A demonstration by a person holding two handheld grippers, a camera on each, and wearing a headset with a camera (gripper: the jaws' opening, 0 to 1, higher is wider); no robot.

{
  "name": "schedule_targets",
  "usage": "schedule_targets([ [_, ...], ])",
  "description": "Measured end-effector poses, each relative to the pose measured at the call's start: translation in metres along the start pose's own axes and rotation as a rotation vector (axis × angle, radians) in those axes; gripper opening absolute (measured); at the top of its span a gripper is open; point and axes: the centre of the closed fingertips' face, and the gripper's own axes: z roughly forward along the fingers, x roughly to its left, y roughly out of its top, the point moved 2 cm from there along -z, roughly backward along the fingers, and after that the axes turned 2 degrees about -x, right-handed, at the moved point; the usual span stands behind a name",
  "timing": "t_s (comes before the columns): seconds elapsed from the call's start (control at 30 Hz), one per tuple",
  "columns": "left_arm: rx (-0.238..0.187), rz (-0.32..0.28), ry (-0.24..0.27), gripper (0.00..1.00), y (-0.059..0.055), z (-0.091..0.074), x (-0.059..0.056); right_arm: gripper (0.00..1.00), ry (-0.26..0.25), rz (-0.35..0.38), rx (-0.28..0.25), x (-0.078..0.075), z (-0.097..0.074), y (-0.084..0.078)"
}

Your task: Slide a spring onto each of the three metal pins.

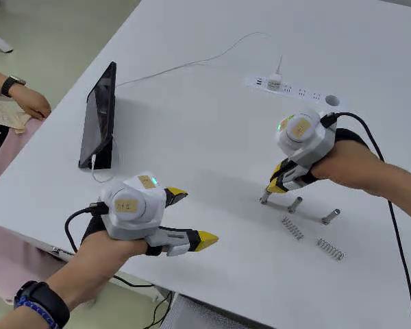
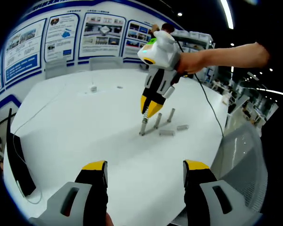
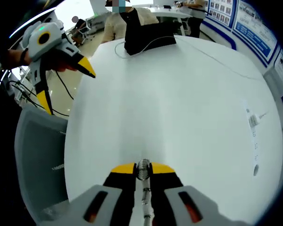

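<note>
Yellow-tipped, our right gripper [image 3: 142, 166] pinches a spring [image 3: 142, 171] atop the end pin [image 1: 265, 198]; two springs [image 1: 292, 227] lie on the table [image 1: 219, 137] beside the other pins [image 1: 295, 204]. Our left gripper [image 2: 144, 169] hangs wide open, empty

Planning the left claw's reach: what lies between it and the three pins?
Bare table between left claw and pins, in the left gripper view.
</note>
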Motion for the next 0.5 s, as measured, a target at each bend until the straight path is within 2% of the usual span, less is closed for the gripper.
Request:
schedule_targets([
  [0.27, 0.002, 0.001, 0.002, 0.66, -0.001, -0.001, 0.001, 0.13, -0.008, -0.044, 0.023, 0.002, 0.009, 0.001],
  [0.5, 0.004, 0.002, 0.005, 0.66, -0.001, -0.002, 0.002, 0.13, -0.012, -0.047, 0.035, -0.001, 0.017, -0.001],
])
